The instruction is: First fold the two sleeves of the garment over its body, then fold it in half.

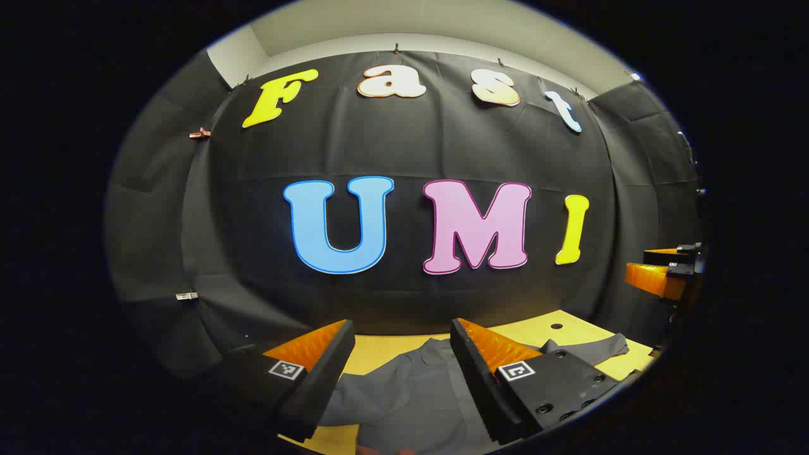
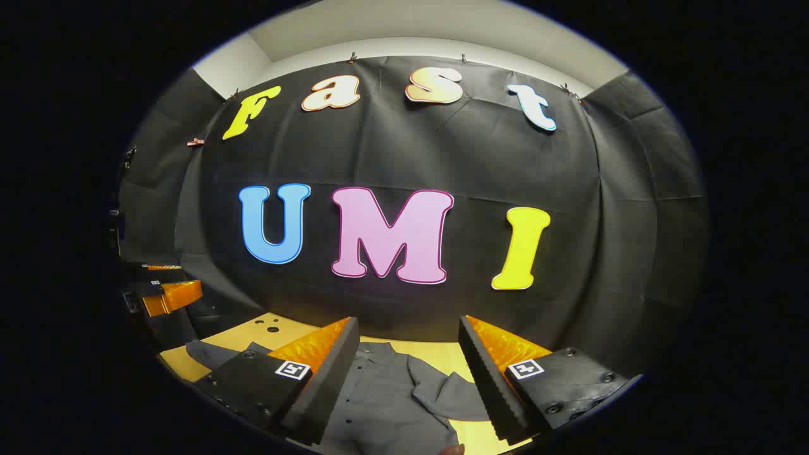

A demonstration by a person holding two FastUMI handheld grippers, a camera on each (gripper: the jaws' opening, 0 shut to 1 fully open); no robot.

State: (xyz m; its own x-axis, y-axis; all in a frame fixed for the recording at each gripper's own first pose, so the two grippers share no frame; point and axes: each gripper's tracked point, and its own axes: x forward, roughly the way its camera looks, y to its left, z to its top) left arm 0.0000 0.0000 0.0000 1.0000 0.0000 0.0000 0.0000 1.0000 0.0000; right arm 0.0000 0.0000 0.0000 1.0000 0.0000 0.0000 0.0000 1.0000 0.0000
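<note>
- Left gripper view: garment (image 1: 411,392) is seen at lower centre, spread on the yellow table (image 1: 550,332), below and ahead of the left tool (image 1: 398,351), whose jaws are held apart and empty; one sleeve (image 1: 594,349) is stretched toward lower right.
- Right gripper view: right tool (image 2: 407,347) is likewise held open and empty above the garment; a sleeve (image 2: 455,392) is lain between its fingers, judged nearest for folding.

A yellow wooden table (image 1: 572,332) runs up to the black cloth wall at its far edge. A dark grey shirt (image 2: 385,395) (buttoned front up, with small dark buttons) lies spread flat on it, one sleeve (image 1: 591,349) reaching toward a side edge near a small round hole (image 1: 556,326) in the surface.
</note>
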